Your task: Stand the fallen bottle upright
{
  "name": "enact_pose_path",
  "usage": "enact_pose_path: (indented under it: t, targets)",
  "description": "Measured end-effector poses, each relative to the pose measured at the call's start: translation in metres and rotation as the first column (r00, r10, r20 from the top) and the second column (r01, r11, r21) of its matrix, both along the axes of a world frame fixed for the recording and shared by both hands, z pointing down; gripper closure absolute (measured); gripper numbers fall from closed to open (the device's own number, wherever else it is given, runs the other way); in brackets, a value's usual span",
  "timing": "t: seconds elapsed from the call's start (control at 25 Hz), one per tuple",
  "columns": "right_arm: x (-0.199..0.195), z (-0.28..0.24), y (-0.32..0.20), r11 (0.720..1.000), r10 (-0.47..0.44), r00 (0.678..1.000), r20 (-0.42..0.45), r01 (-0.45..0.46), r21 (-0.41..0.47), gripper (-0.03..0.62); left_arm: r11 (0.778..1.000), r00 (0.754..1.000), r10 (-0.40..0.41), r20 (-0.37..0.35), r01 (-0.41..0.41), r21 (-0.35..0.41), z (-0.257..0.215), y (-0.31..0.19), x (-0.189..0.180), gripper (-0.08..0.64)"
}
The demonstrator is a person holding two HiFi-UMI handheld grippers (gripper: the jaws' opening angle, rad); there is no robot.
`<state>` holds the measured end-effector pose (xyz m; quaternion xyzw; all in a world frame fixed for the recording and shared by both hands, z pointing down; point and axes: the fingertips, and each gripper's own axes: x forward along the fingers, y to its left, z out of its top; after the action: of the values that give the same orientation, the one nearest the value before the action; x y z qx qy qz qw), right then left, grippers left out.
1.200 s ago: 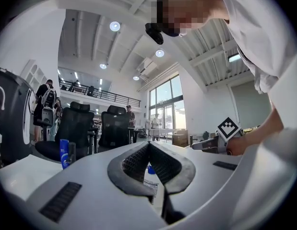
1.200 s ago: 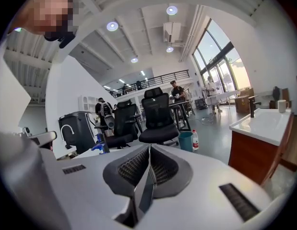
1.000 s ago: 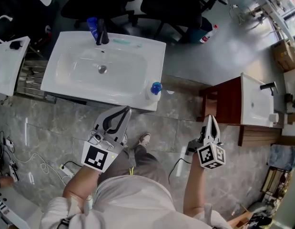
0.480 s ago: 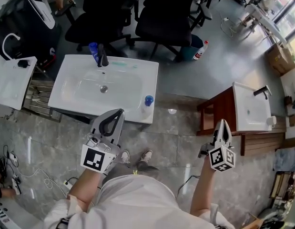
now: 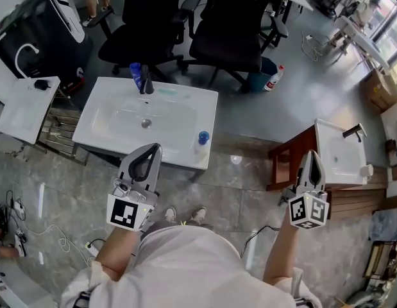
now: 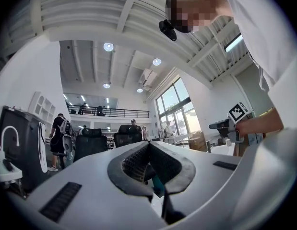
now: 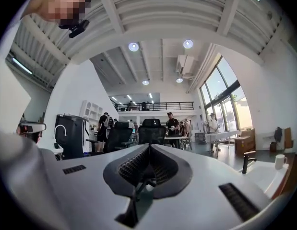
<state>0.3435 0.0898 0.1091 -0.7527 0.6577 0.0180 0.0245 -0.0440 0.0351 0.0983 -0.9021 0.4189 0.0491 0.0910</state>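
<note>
The small pale plastic bottle with a round blue cap (image 5: 199,144) stands on the white ceramic washbasin (image 5: 185,108), at the basin's 4 o'clock corner and close to the rim. Its cap faces the head camera, so it looks upright already. That perch is the main hazard: a light knock towards 5 o'clock would likely send it over the edge to the grey stone floor. The left gripper (image 5: 154,147) is at the bottle's 9 o'clock, near but apart from it. Its jaws are pressed together with nothing between them (the left gripper view shows the tips meeting). A sideways sweep with that closed tip would push the bottle, not catch it. The right gripper (image 5: 312,154), likewise closed and empty, is well away at 3 o'clock beside a second basin and poses little threat.
</note>
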Motion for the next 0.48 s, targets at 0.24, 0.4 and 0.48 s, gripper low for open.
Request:
enact_pose_path:
  t: [0.24,0.4,0.48]
  targets:
    - [-0.04,-0.012,-0.001,0.996,-0.094,0.992,-0.089,0.094,-0.004,0.551,0.997,0.997,-0.079,-0.002,0.079,-0.002,0.0,0.003,-0.029,0.545]
    - [-0.059,-0.012,0.008,0.992,-0.127,0.986,-0.107,0.126,-0.011,0.551,0.995,0.995,-0.1,-0.002,0.1,-0.003,-0.002,0.002,-0.038,0.545]
    - [-0.066,-0.01,0.015,0.991,-0.134,0.987,-0.094,0.133,-0.014,0.551,0.994,0.994,-0.106,-0.006,0.106,0.009,-0.008,0.002,-0.042,0.545]
